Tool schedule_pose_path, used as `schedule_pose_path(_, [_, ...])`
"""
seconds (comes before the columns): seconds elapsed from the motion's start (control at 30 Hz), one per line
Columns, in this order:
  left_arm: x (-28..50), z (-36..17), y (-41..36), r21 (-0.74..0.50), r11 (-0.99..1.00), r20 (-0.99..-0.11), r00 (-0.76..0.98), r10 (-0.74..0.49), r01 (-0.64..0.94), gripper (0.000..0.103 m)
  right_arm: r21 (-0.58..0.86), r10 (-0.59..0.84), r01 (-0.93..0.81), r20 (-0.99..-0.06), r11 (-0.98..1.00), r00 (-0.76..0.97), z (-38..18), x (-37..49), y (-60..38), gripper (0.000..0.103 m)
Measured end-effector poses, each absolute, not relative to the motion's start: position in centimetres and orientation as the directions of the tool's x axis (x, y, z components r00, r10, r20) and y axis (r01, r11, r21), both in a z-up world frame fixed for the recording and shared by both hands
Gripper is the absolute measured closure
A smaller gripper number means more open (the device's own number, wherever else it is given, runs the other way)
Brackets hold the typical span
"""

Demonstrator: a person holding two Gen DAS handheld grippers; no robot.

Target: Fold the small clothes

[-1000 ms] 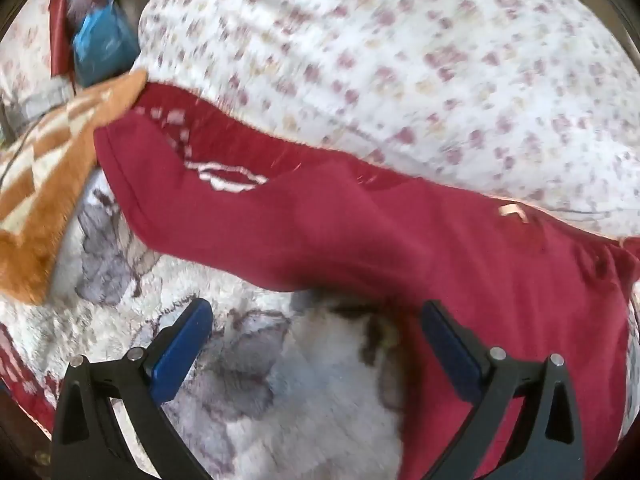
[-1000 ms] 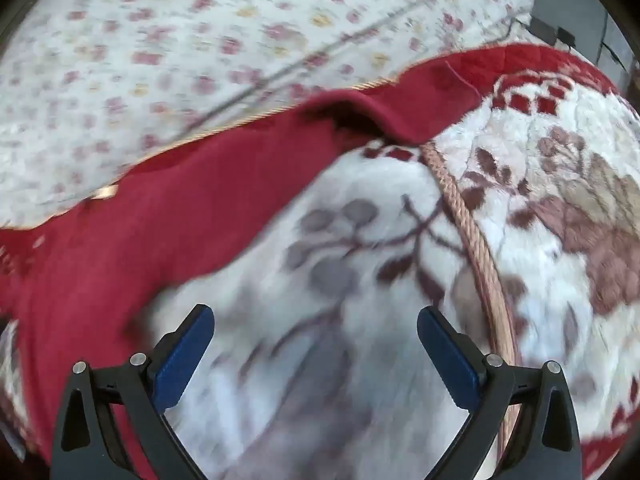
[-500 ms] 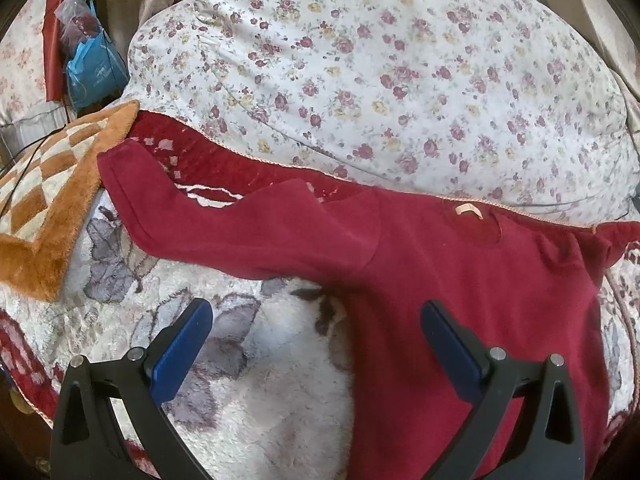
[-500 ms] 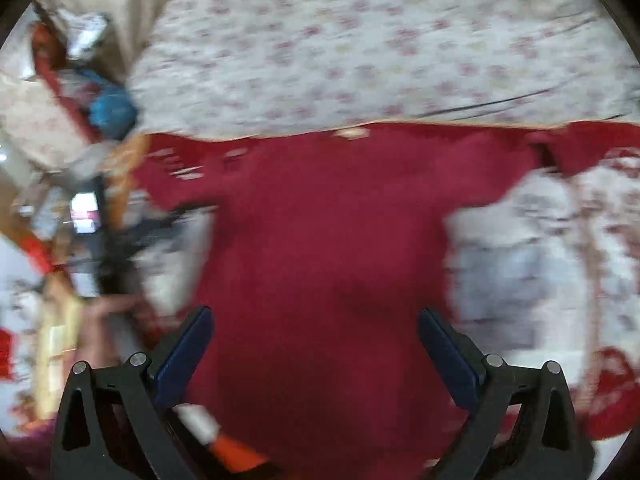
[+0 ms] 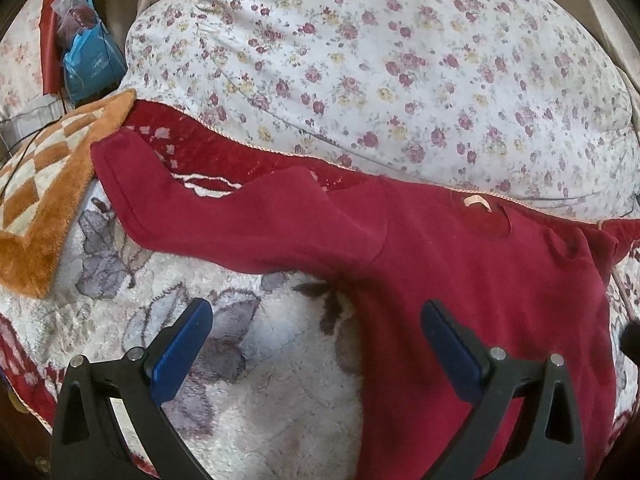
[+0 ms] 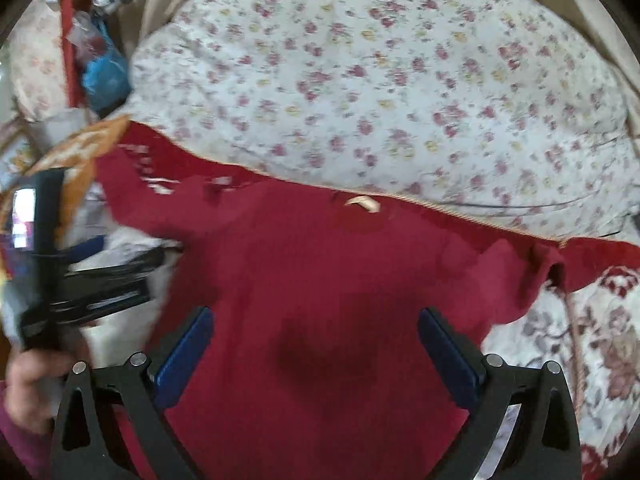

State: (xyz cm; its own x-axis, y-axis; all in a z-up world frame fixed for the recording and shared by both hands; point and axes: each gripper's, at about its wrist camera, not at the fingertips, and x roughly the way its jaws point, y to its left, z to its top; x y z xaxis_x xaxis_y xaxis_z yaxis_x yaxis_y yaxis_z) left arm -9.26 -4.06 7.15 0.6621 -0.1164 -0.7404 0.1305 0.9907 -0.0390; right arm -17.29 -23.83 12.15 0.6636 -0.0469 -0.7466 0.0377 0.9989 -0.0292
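Note:
A dark red long-sleeved top (image 5: pixel 460 272) lies spread flat on a plush floral blanket (image 5: pixel 260 392), neck towards the flowered pillow. Its left sleeve (image 5: pixel 224 216) stretches out to the left. My left gripper (image 5: pixel 316 340) hovers open over the blanket beside the armpit, nothing between its blue pads. In the right wrist view the same top (image 6: pixel 320 300) fills the middle; my right gripper (image 6: pixel 314 344) is open above its body. The right sleeve (image 6: pixel 520 276) looks bunched near the shoulder. The left gripper body (image 6: pixel 60 264) and the hand holding it show at the left edge, blurred.
A large white pillow with small flowers (image 5: pixel 400 64) lies behind the top. An orange checked mat (image 5: pixel 44 184) sits at the left. A blue plastic bag (image 5: pixel 90 64) and clutter lie at the far left. A cord border (image 6: pixel 576 340) runs down the blanket on the right.
The right gripper has swung left from the blanket's right edge to over the top's body. The left view has steadied with the sleeve spread leftward. Both grippers stayed open.

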Motion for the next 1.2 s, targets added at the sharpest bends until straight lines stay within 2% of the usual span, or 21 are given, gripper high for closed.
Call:
schedule_pose_path(0.3, [-8.5,6.4,-5.6,-0.002,0.989,-0.720,0.686,-0.105,0.150,0.000,-0.036,-0.113,0.133,-0.762,0.990,0.638,7.7,-13.9,-26.0,0.000])
schedule_pose_path(0.5, [-8.1,6.0,-6.4,0.006,0.985,-0.717,0.688,-0.114,0.170,0.000,0.015,-0.105,0.188,-0.787,0.982,0.608,5.2,-12.5,-26.8,0.000])
schedule_pose_path(1.2, [-6.6,5.2,-7.0,0.028,0.988,-0.720,0.688,-0.086,0.153,0.000,0.032,-0.123,0.253,-0.809,0.967,0.574,4.0,-10.7,-28.1,0.000])
